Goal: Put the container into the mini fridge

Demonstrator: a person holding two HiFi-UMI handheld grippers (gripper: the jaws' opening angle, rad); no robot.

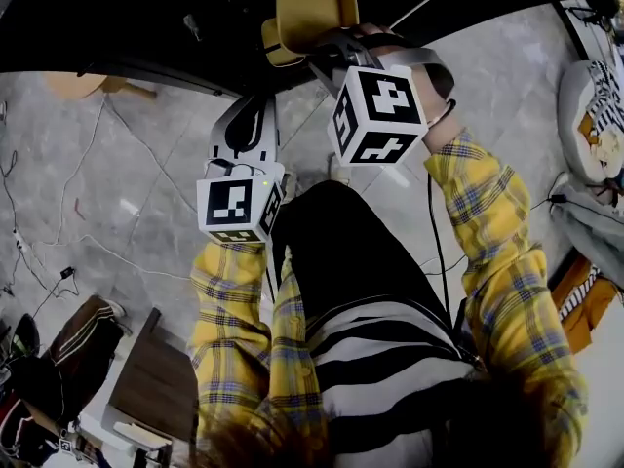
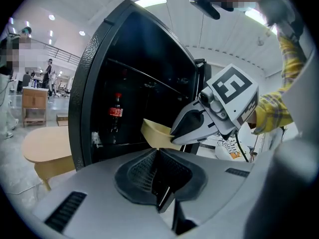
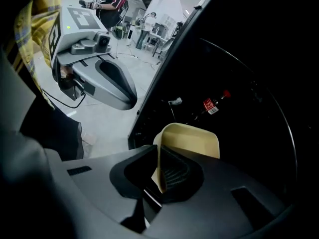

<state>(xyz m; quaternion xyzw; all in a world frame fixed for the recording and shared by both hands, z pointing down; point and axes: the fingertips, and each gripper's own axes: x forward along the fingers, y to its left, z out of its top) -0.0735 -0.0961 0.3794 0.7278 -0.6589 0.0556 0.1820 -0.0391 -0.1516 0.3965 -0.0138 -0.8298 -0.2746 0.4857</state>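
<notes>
My right gripper (image 3: pixel 159 171) is shut on the rim of a pale yellow container (image 3: pixel 192 141), held at the mouth of the open black mini fridge (image 3: pixel 239 83). A cola bottle (image 3: pixel 212 105) stands inside, deep in the dark. In the head view the container (image 1: pixel 312 3) hangs at the fridge's dark opening (image 1: pixel 146 18), ahead of the right gripper's cube (image 1: pixel 378 113). My left gripper (image 2: pixel 158 168) is shut on nothing, low and to the left of the container (image 2: pixel 157 133). It faces the fridge (image 2: pixel 99 73) and the bottle (image 2: pixel 115 114).
A round wooden table (image 2: pixel 45 146) stands left of the fridge. Cables (image 1: pixel 88 242) trail over the grey floor. A dark wooden piece of furniture (image 1: pixel 156 378) is at lower left, and bags and cloth (image 1: pixel 595 115) lie at right. People stand far behind.
</notes>
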